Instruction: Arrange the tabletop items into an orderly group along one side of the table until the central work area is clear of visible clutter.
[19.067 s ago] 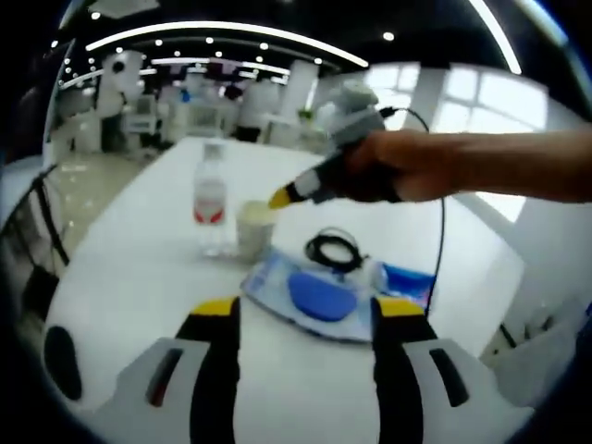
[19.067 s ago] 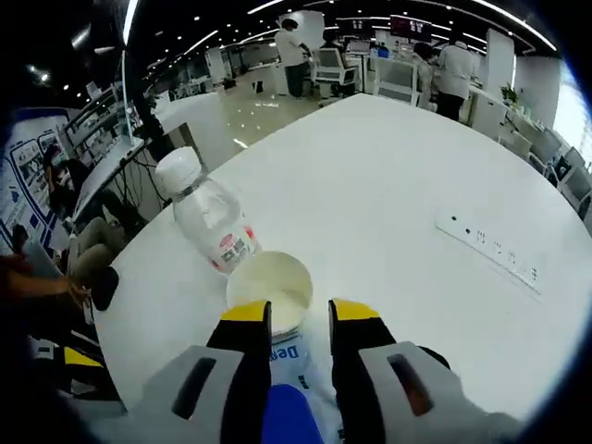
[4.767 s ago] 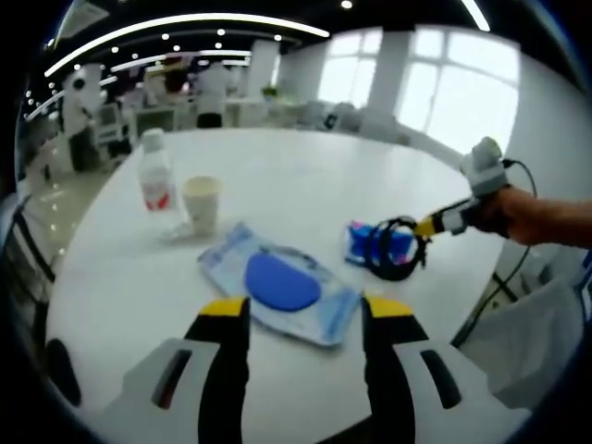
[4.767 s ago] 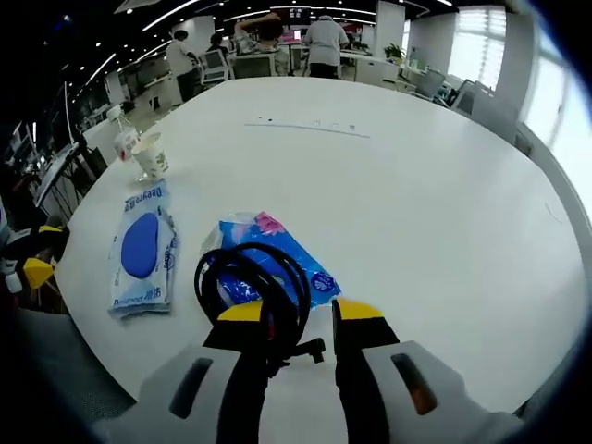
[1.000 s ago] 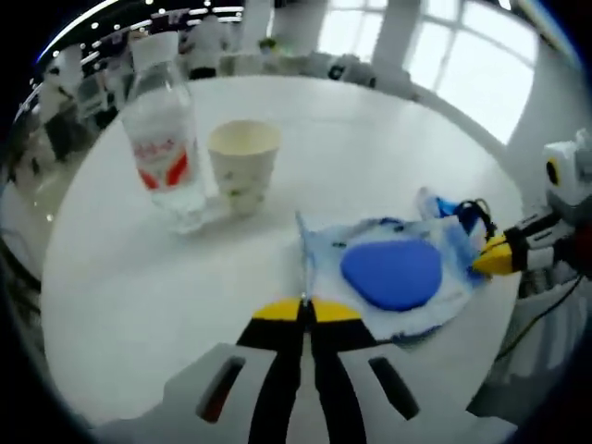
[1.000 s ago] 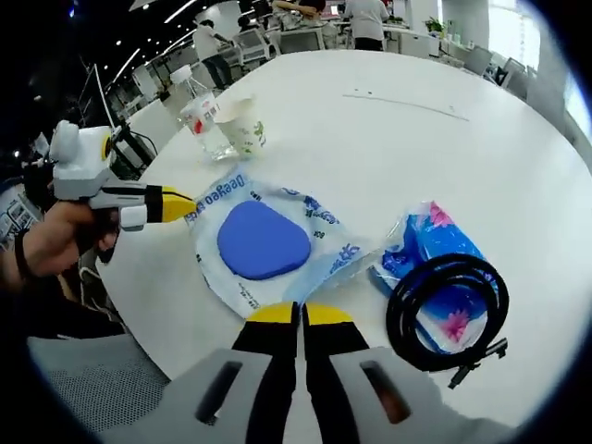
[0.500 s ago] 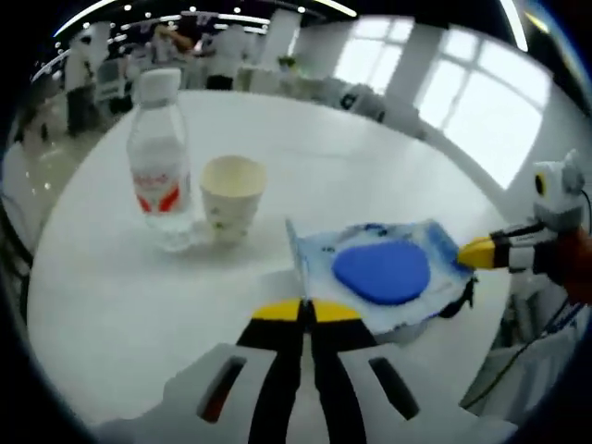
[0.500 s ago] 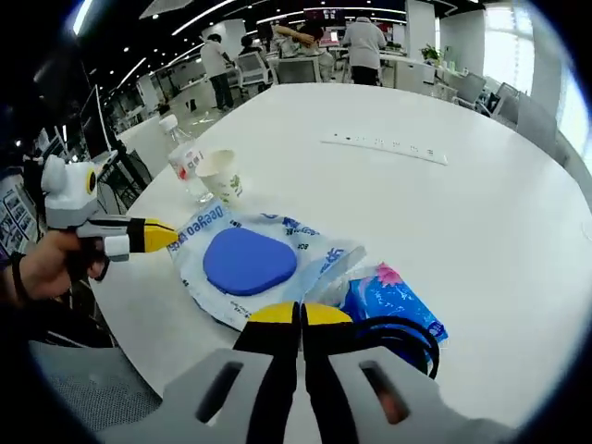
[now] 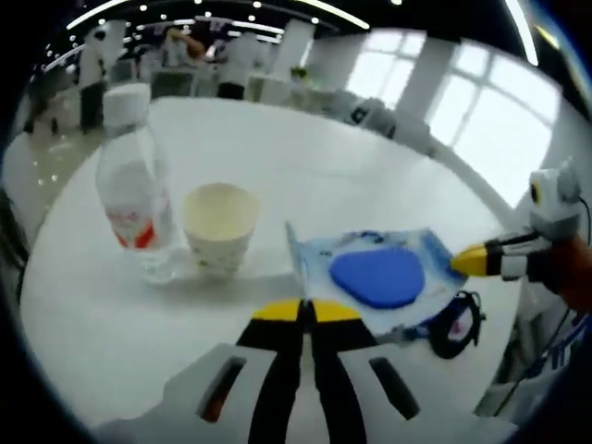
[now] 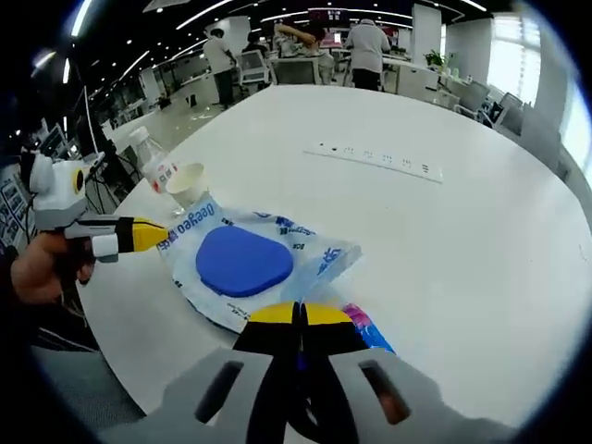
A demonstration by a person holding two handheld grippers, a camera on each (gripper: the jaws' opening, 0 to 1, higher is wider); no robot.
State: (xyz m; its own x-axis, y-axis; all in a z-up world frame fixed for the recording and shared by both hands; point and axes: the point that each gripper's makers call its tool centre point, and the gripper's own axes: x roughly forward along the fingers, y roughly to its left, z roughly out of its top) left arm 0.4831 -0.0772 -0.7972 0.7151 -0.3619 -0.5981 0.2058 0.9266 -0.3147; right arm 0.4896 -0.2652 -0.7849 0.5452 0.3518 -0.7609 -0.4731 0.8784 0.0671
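So the wipes pack (image 9: 375, 277), the clear one with the big blue oval on it, is being held up off the white table (image 9: 305, 176) by two corners at once. In the left gripper view, the left gripper (image 9: 305, 310) is being kept pinched shut on the pack's near corner, with the yellow tips pressed together and the plastic edge rising right out of them. The right gripper (image 9: 476, 261) is being seen coming in from the right there, with its yellow tip touching the pack's far edge. In the right gripper view, the right gripper (image 10: 298, 314) is likewise being kept clamped on the pack's (image 10: 242, 264) near edge, and the left gripper (image 10: 139, 236) is being held by a hand (image 10: 37, 264) at the pack's opposite corner. A water bottle (image 9: 134, 199) and a paper cup (image 9: 220, 227) are being left standing just beside each other, near the pack. A coiled black cable (image 9: 456, 324) is being left lying on a blue packet (image 10: 370, 335) under the pack's edge, near the table's rim. A white power strip (image 10: 375, 159) is being left farther out on the table.
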